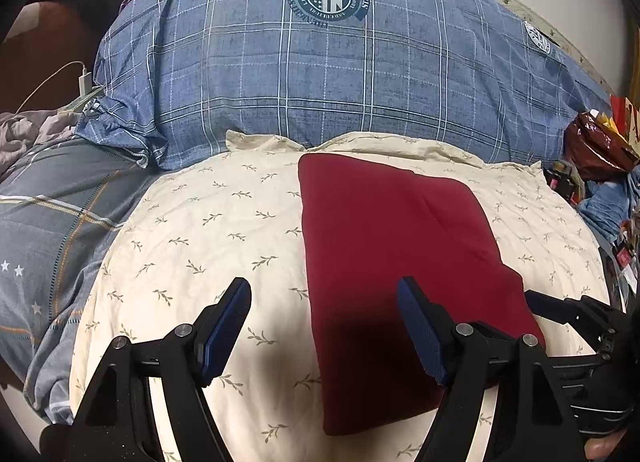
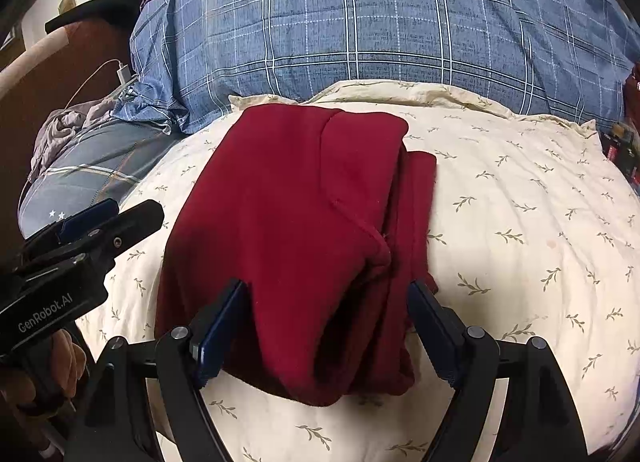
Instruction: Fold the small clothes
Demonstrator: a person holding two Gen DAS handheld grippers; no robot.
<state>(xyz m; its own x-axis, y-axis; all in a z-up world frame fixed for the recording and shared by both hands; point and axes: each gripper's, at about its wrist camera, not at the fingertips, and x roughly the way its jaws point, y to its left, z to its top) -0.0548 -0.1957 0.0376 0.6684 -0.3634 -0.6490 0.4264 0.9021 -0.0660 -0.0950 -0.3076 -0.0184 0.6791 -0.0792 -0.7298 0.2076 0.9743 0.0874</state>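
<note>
To the left of the left gripper (image 1: 324, 326), a grey striped sheet (image 1: 52, 230) and a white charger cable (image 1: 82, 80) are noted, well apart from the work. The left gripper's fingers (image 1: 230, 322) are held wide apart with nothing between them but the cream pillow (image 1: 192, 246) and the near left edge of the garment. The gripper is judged to be free of the cloth, though contact under the right-hand finger cannot be ruled out from this view.

The task's thing, a dark red garment (image 2: 288, 222), lies folded into a long bundle on the pillow, ahead of and partly between both pairs of fingers. It is seen to be folded over itself, with a second layer showing along its right edge, so the fold is judged largely complete.

The right gripper (image 2: 326, 328) is positioned over the near end of the bundle, its fingers (image 2: 434, 326) spread apart, one on each side of the cloth. No clamping is observed. This straddling position is judged to suit either a release just made or a grasp across the bundle's width; which applies cannot be told.

Beyond the fingers, a blue checked quilt (image 2: 380, 22) is banked against the pillow's far edge.
</note>
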